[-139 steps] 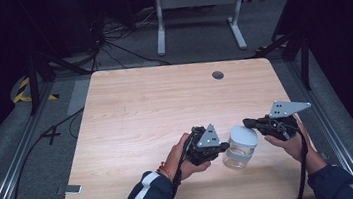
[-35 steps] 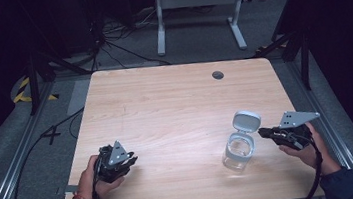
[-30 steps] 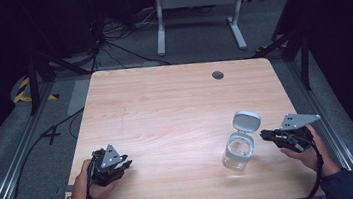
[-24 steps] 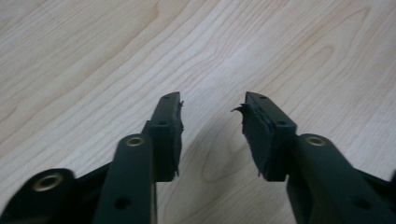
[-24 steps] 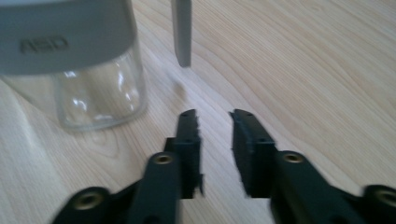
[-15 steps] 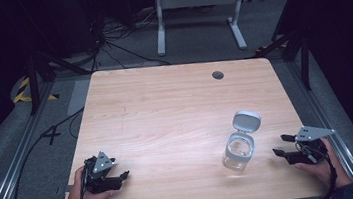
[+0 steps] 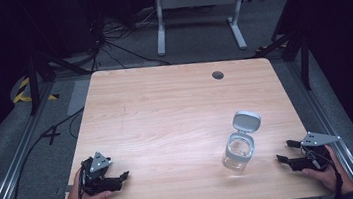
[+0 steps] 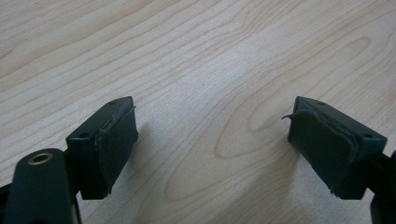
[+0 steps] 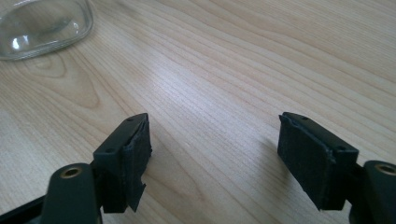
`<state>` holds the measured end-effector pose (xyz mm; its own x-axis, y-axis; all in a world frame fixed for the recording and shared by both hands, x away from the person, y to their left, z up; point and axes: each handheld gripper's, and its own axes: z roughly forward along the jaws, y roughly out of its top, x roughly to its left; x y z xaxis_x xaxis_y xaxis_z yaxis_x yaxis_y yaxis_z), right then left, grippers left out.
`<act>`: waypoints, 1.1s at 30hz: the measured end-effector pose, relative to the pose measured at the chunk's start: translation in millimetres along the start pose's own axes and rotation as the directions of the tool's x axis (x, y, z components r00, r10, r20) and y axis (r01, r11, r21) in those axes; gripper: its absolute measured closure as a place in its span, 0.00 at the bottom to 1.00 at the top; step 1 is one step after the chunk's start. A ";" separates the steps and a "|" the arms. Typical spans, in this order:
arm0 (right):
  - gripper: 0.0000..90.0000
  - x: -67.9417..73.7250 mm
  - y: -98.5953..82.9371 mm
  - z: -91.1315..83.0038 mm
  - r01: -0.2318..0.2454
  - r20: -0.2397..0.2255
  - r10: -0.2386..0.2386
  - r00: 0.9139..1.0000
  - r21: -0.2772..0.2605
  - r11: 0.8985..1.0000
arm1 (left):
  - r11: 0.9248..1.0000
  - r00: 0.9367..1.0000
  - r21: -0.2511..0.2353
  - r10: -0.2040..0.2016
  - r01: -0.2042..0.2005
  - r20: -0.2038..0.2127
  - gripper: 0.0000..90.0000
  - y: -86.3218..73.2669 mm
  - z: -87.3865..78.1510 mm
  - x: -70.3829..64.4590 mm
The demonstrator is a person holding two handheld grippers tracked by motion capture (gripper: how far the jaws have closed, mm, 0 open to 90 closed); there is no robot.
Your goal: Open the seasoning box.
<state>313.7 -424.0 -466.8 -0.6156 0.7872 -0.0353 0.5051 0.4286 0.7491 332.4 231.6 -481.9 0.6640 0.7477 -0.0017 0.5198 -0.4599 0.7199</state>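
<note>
While the high view looks down on the wooden table (image 7: 175, 109), the left gripper (image 7: 123, 177) rests near the table's front left corner, its jaws spread and holding nothing, well apart from the clear jar (image 7: 237, 153). That jar stands upright ahead of the right gripper (image 7: 285, 151), near its fingertips but not touching them, with its hinged lid (image 7: 246, 121) flipped up and open on the side away from the person. The right gripper lies at the front right edge, jaws parted and empty.

From the left gripper view, the left gripper (image 8: 212, 135) shows two black padded fingers (image 8: 112, 140) wide apart over bare wood grain.

From the right gripper view, the right gripper (image 9: 215, 140) has its fingers (image 9: 128, 156) released as well, and the jar's glass base (image 9: 44, 23) sits beyond and to the left of the left finger.
</note>
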 end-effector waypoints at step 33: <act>0.27 0.3 1.0 1.1 -0.001 -0.003 0.001 1.000 0.003 1.000 | 1.000 1.000 0.013 -0.007 0.007 -0.003 0.16 0.9 0.0 -0.5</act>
<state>314.7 -422.9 -466.8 -0.6172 0.7861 -0.0327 0.5076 0.4296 0.7468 332.5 230.8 -481.3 0.6584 0.7526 -0.0044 0.5314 -0.4607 0.7109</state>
